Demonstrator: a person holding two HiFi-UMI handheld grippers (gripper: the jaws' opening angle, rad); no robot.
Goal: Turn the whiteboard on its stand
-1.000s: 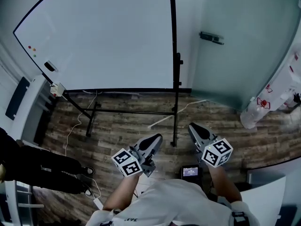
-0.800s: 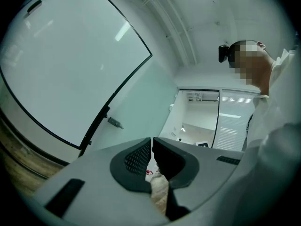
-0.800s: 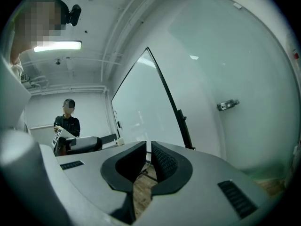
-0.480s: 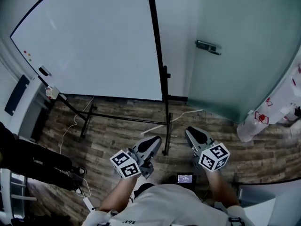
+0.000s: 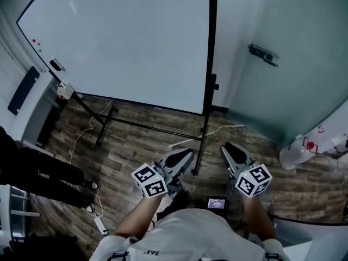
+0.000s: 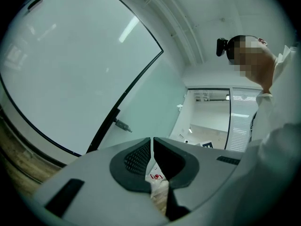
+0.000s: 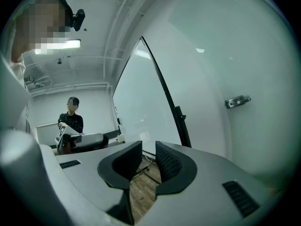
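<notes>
Nearest the operator, the left hand-held gripper [image 5: 184, 156] has its jaws pressed together and holds nothing. The right hand-held gripper [image 5: 232, 148] has just been opening; its jaws stand slightly spread, and only the wooden floor [image 5: 136, 140] shows between them. Both hang near level, well apart from the work.

Ahead of them, the foot of the black stand [image 5: 198, 162] rests on the floor, with a pale cable [image 5: 217, 130] lying just beside it. The stand's right post rises from there roughly between the two grippers, carrying a knob [image 5: 216, 84] partway up. The whiteboard [image 5: 119, 42] hangs to the left of that post, upright. A glass wall [image 5: 283, 91] is to its right.

The step in hand appears to be the reach-in. To do it well:

- Spread both sets of jaws fully before contact.
- Grip the board's dark edge frame — not the post, which probably does not turn.
- Check whether the knob locks the pivot.
- Keep the swing clear of the bystander [image 5: 32, 173] at the left.
</notes>
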